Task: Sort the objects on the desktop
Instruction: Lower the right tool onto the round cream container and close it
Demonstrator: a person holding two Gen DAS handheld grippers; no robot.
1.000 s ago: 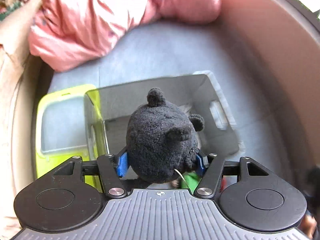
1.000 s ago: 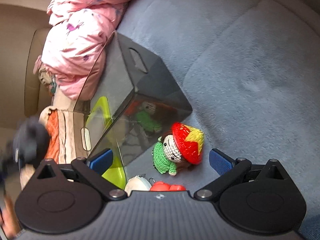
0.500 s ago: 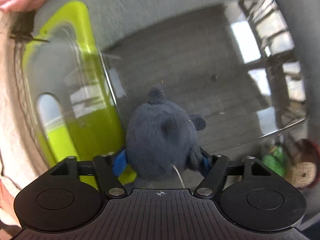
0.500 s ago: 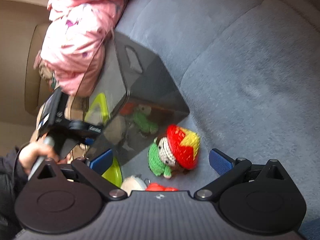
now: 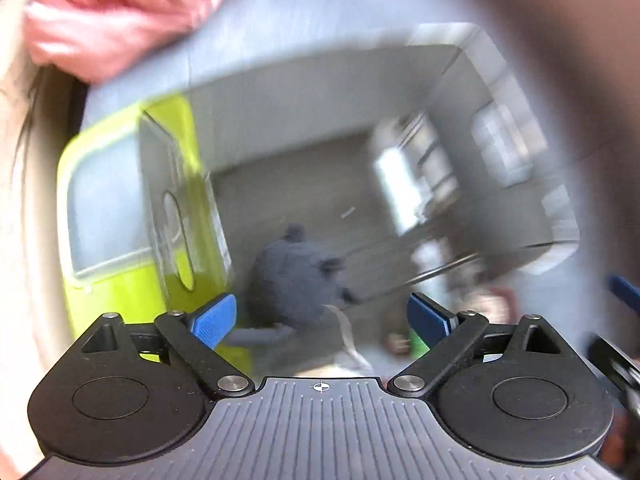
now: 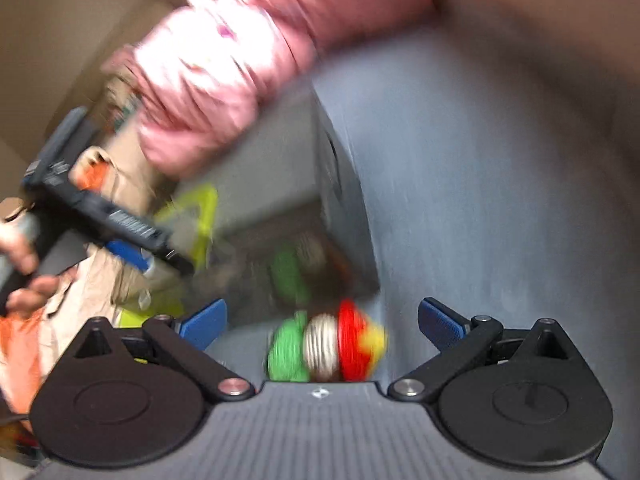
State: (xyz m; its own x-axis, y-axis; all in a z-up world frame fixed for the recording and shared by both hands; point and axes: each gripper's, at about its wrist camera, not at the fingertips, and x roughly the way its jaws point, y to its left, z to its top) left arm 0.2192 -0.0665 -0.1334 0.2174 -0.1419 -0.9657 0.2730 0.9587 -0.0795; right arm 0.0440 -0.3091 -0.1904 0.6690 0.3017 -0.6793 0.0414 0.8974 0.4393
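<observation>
While its jaws are opening, the left gripper points down into the clear storage bin; the dark plush toy sits inside, free of both pads. Right gripper stands wide, empty, over the crocheted doll beside the bin

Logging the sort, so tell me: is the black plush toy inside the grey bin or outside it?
Inside. The black plush toy lies on the grey bin's floor, free of the opening left gripper.

bg: blue-grey sofa seat | pink quilt – bunched at back | daylight
</observation>
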